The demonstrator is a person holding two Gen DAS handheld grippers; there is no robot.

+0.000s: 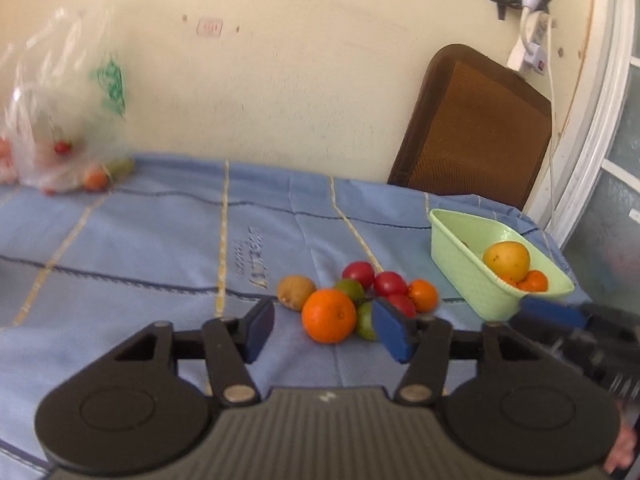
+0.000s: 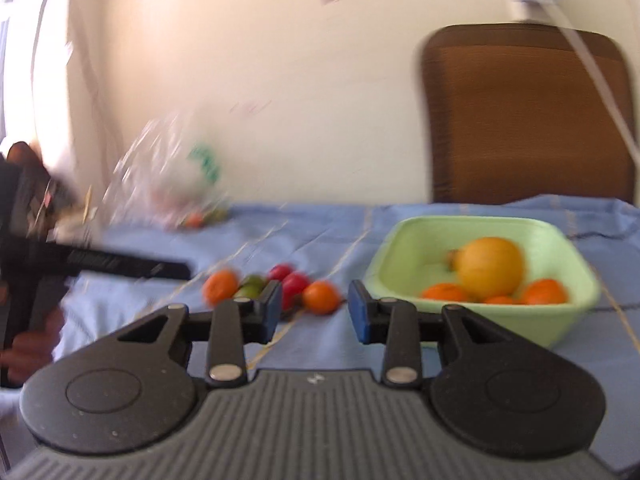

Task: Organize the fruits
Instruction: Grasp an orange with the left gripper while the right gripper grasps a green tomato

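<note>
A heap of loose fruit lies on the blue cloth: a big orange (image 1: 329,315), a brown kiwi (image 1: 295,292), a green lime (image 1: 349,289), red fruits (image 1: 359,274) and a small mandarin (image 1: 423,295). My left gripper (image 1: 326,330) is open just in front of the big orange, and its pads do not press it. To the right a light green basket (image 1: 452,256) holds a yellow fruit (image 1: 506,258) and small oranges. My right gripper (image 2: 314,312) is open and empty, between the heap (image 2: 294,284) and the basket (image 2: 400,240). The mandarin (image 2: 320,297) lies just beyond its tips.
A clear plastic bag (image 1: 60,140) with more fruit sits at the far left of the table against the wall. A brown chair back (image 1: 472,128) stands behind the basket. A hand (image 2: 28,344) holds the left gripper's handle. The right wrist view is blurred.
</note>
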